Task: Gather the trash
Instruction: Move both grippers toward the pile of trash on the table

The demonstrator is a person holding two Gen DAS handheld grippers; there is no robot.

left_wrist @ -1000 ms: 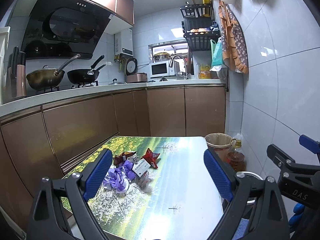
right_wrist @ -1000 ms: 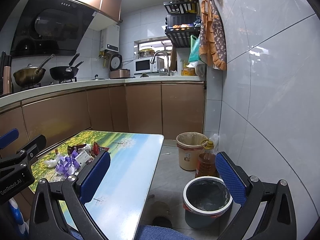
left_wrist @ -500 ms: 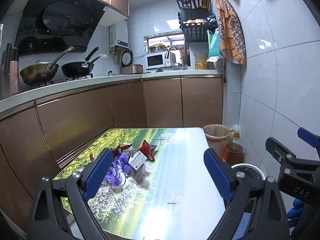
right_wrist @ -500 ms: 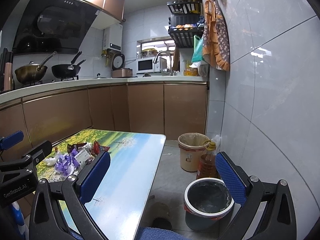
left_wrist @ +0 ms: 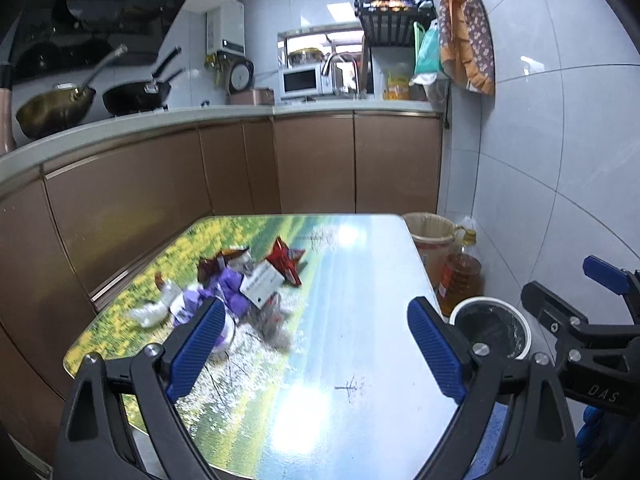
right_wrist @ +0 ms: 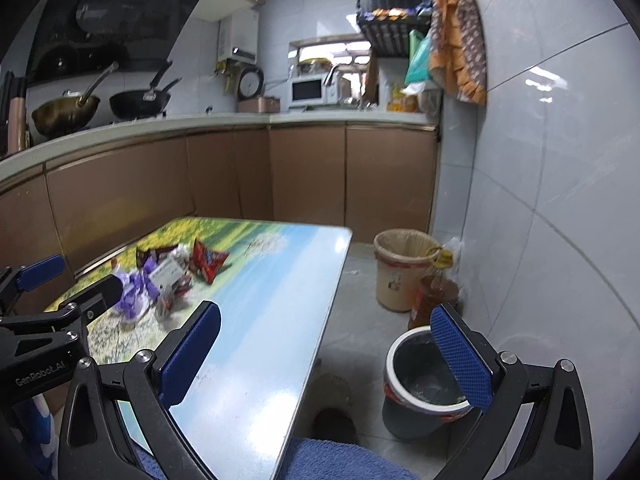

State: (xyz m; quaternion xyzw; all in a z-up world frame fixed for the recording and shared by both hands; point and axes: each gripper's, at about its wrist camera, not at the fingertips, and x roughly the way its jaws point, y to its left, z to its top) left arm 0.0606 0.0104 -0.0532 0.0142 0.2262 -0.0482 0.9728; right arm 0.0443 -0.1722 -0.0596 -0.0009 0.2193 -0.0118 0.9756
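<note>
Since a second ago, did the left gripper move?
Yes. In the left wrist view the left gripper has gone forward over the table and tipped down: the trash pile looks nearer, and the cabinets sit higher in the picture.

The table (left_wrist: 352, 320) has a landscape print; wrappers (left_wrist: 240, 292) lie heaped on its left part, a red one (left_wrist: 285, 266) just beside the heap.

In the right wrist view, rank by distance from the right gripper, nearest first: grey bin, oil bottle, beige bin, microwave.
From the right gripper:
1. Grey bin, on the floor, partly behind the right finger.
2. Oil bottle, just beyond it by the wall.
3. Beige bin, behind the bottle.
4. Microwave, on the far counter.
</note>
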